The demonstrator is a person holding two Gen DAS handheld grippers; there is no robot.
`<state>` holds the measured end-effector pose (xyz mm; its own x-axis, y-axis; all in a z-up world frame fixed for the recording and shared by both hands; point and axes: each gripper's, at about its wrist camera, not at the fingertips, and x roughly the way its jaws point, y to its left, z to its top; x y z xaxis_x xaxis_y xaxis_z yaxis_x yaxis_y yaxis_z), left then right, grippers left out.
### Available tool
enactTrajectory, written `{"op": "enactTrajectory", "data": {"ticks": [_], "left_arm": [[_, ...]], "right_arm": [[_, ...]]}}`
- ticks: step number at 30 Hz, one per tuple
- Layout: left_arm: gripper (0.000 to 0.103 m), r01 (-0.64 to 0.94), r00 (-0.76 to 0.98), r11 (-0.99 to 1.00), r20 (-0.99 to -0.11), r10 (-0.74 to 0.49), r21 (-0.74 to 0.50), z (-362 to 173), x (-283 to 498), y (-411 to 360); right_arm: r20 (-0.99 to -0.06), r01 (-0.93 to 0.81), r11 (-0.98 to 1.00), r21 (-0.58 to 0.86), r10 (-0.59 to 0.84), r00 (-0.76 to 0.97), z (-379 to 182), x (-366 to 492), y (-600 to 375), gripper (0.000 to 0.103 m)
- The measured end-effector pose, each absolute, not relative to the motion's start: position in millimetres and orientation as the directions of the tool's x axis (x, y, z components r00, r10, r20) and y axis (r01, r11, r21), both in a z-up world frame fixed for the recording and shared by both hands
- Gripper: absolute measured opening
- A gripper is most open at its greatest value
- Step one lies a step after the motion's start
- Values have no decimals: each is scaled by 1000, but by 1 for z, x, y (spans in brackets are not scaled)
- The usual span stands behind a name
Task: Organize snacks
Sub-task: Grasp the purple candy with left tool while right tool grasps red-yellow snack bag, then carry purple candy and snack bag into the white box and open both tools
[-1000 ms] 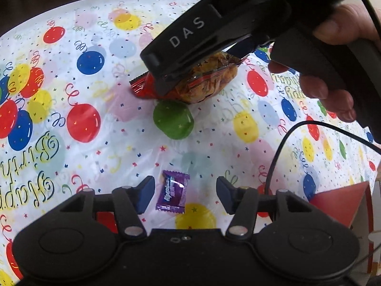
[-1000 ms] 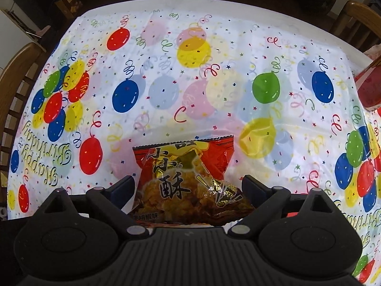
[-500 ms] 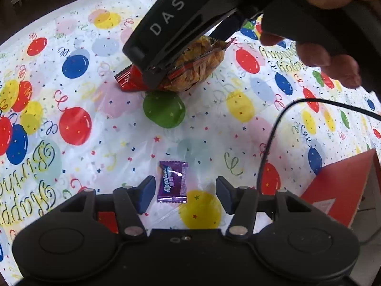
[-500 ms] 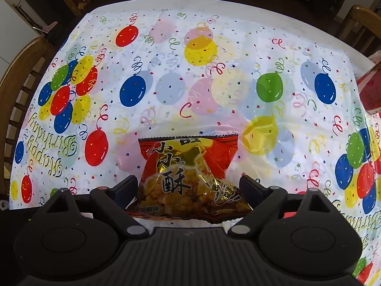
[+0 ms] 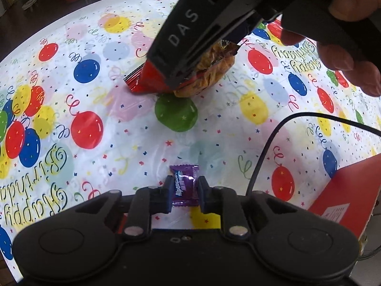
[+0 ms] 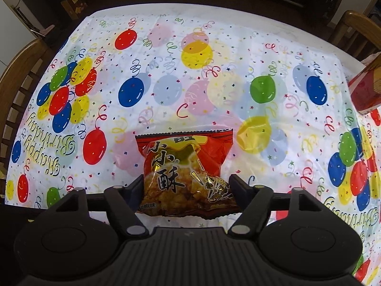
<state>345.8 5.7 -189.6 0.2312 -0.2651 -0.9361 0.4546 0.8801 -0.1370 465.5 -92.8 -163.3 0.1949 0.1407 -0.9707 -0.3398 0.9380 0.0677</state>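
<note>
I am clamping my left claw (image 5: pixel 184 195) on the small purple wrapped candy (image 5: pixel 183 186) near the surface's near edge. My right claw (image 6: pixel 187 191) is gripping the red crinkly snack packet (image 6: pixel 188 171) farther out over the balloon-print plastic tablecloth (image 6: pixel 214 90). A red cardboard box (image 5: pixel 343 190) is sitting at the right.

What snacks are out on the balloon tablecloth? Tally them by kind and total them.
Small purple wrapped candy: 1
Red and orange foil crisp packet: 1
Total: 2 snacks, each between the fingers of one gripper.
</note>
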Motion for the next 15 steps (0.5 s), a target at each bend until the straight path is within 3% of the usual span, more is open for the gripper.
{"op": "enactTrajectory", "data": {"ticks": [15], "left_arm": [[17, 370, 308, 913, -904, -296, -173, -158, 327, 41]], "right_arm": [[-942, -284, 950, 131, 209, 264, -105, 445, -135, 71]]}}
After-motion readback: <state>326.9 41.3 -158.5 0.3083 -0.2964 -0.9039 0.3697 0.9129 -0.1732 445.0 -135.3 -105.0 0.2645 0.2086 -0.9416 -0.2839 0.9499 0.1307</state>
